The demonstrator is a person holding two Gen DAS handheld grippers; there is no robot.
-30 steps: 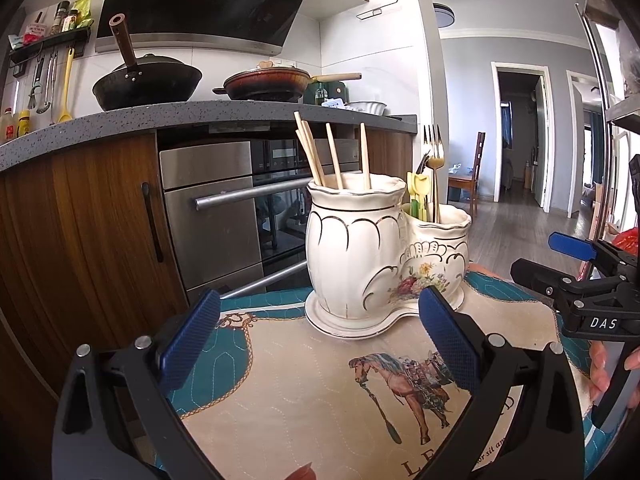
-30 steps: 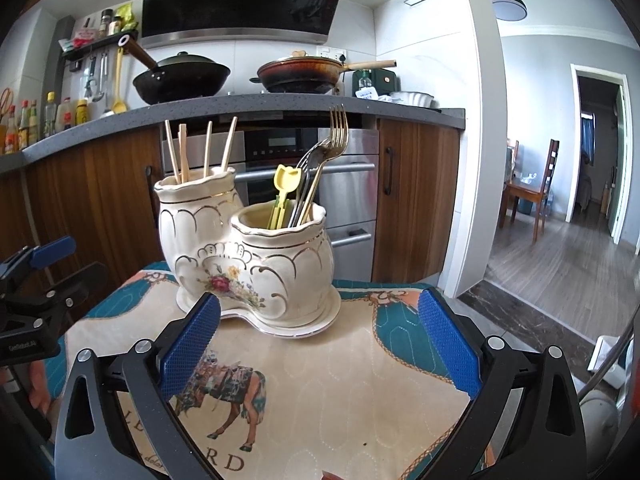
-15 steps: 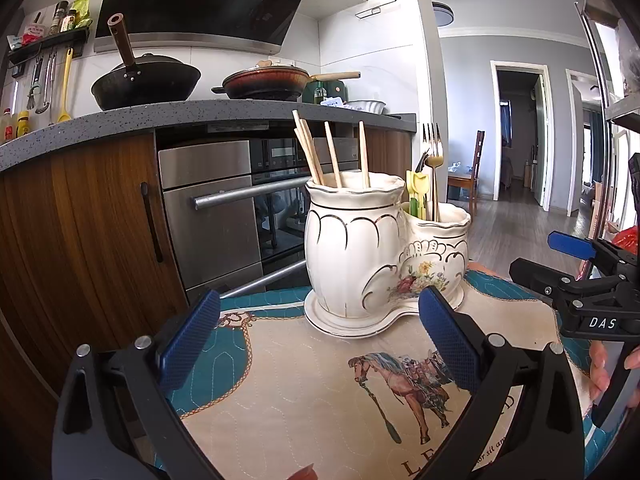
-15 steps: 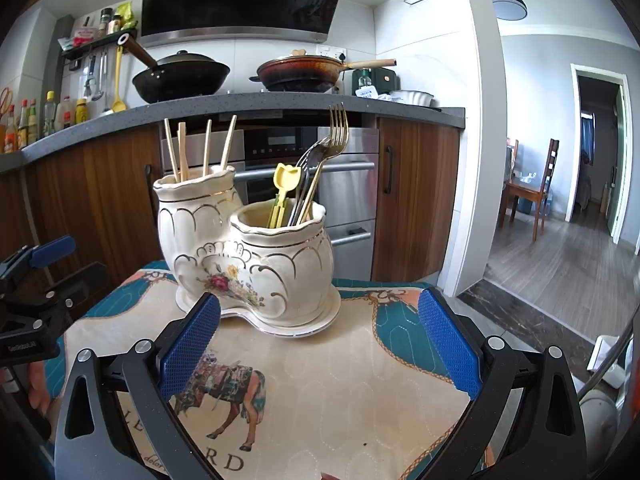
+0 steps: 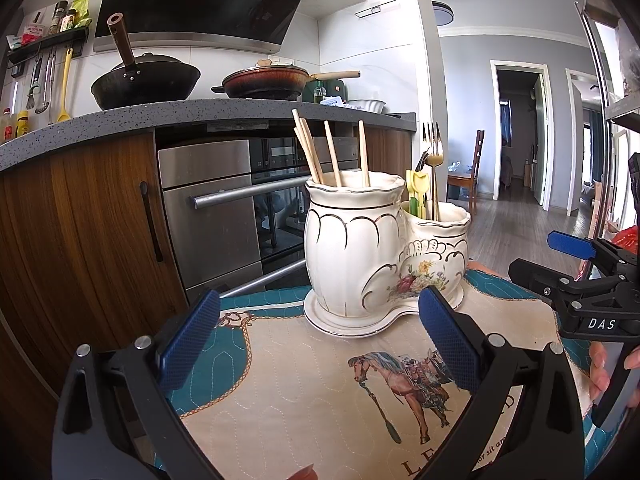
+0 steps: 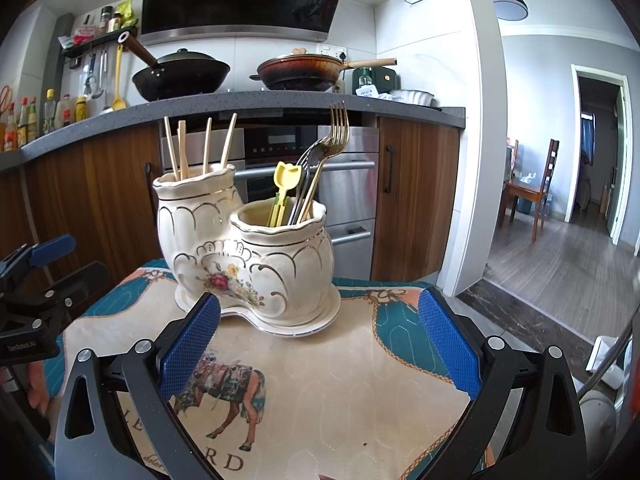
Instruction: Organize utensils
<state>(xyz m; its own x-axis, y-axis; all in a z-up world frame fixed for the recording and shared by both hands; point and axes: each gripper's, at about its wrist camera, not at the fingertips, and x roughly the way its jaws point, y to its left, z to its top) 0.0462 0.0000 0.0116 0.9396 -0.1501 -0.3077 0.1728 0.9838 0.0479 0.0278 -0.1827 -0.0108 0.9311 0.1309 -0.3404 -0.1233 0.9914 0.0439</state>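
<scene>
A white ceramic double-pot utensil holder (image 5: 372, 252) (image 6: 248, 256) stands on a horse-print cloth (image 5: 320, 392) (image 6: 328, 380). Its taller pot holds several wooden chopsticks (image 5: 332, 152) (image 6: 200, 146). Its shorter pot holds forks (image 5: 432, 148) (image 6: 336, 132) and a yellow plastic utensil (image 5: 416, 188) (image 6: 286, 178). My left gripper (image 5: 320, 340) is open and empty, just in front of the holder. My right gripper (image 6: 320, 340) is open and empty, also in front of the holder. Each gripper shows at the edge of the other's view (image 5: 576, 280) (image 6: 36, 280).
Behind the table runs a kitchen counter (image 5: 120, 120) (image 6: 240, 100) with a black wok (image 5: 144, 80) (image 6: 180, 74) and a brown pan (image 5: 264, 80) (image 6: 304, 70). A steel oven (image 5: 224, 208) sits below. A doorway and a wooden chair (image 6: 532, 188) lie to the right.
</scene>
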